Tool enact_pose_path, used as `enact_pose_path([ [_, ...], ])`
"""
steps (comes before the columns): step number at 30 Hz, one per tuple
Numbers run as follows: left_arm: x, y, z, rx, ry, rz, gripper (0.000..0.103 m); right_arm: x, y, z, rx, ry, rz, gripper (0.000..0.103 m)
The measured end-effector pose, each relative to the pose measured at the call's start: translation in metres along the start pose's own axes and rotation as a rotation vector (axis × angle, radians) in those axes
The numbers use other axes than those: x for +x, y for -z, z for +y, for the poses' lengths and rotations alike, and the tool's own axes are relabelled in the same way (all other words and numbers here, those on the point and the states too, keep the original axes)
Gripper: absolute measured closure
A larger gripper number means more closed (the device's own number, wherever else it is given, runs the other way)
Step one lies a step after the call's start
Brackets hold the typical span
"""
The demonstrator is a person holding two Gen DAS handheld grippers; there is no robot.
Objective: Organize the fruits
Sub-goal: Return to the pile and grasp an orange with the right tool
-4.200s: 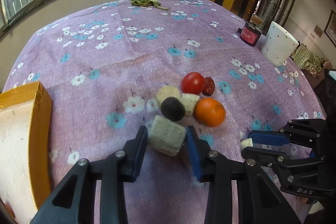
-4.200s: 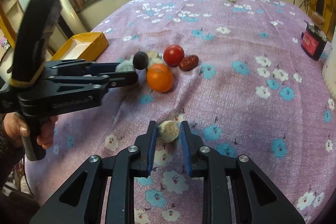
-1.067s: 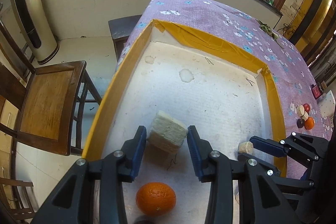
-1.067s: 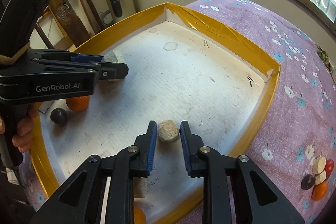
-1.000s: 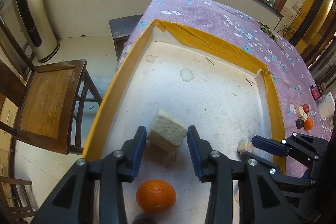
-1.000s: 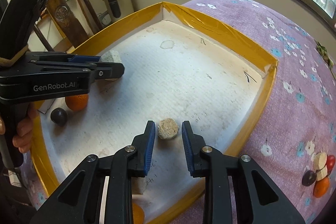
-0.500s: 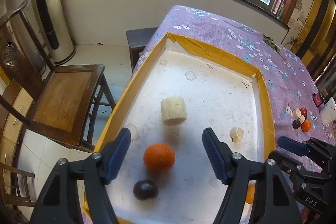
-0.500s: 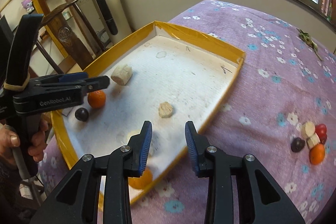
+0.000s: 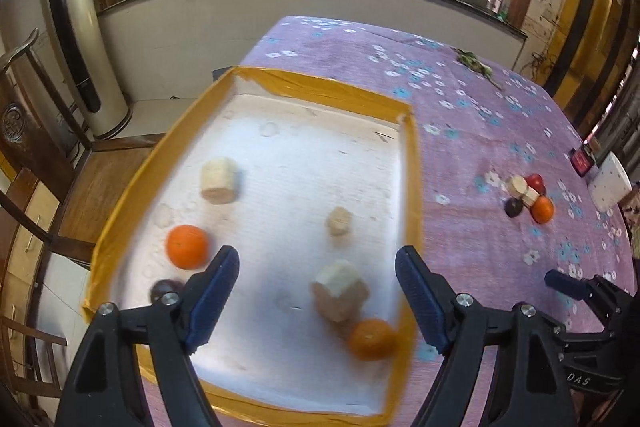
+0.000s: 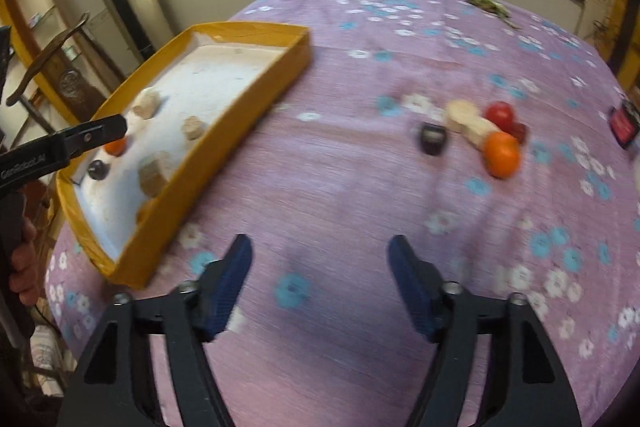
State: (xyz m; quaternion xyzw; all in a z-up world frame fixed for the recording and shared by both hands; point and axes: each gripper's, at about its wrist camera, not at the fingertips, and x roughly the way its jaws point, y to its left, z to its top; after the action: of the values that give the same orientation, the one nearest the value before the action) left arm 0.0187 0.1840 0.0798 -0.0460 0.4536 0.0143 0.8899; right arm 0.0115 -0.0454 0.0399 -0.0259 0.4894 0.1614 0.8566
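The remaining fruits sit in a tight cluster on the purple cloth (image 10: pixel 320 187), well right of the tray (image 10: pixel 224 131): a dark plum (image 10: pixel 431 138) nearest the tray, two pale pieces touching, a tomato (image 10: pixel 499 113) behind, an orange (image 10: pixel 502 154) at the near right. Your right gripper (image 10: pixel 320 279) is empty, its jaws opening over bare cloth; your left gripper (image 9: pixel 316 291) is empty too, jaws opening above the tray. Keep both wide. Judging by the crowding, take outer pieces first: the orange with the right, the plum with the left. Straddle each squarely so its neighbours don't roll.
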Motion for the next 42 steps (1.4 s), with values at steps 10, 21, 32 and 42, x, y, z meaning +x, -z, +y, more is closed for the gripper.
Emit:
enact_pose_path([
  [10, 0.000, 0.012, -0.082, 0.122, 0.033, 0.031, 0.011, -0.022, 0.011, -0.076, 0.068, 0.146, -0.047, 0.025],
  [21, 0.015, 0.016, -0.129, 0.228, -0.016, 0.069, 0.006, 0.008, -0.029, -0.110, 0.021, 0.047, -0.104, 0.025],
  [32, 0.053, -0.010, -0.166, 0.273, 0.025, 0.093, 0.006, 0.043, -0.042, -0.123, -0.009, -0.038, -0.060, 0.073],
  [42, 0.098, -0.024, -0.213, 0.340, 0.165, 0.133, 0.053, 0.013, -0.021, -0.151, 0.041, -0.030, -0.090, 0.073],
])
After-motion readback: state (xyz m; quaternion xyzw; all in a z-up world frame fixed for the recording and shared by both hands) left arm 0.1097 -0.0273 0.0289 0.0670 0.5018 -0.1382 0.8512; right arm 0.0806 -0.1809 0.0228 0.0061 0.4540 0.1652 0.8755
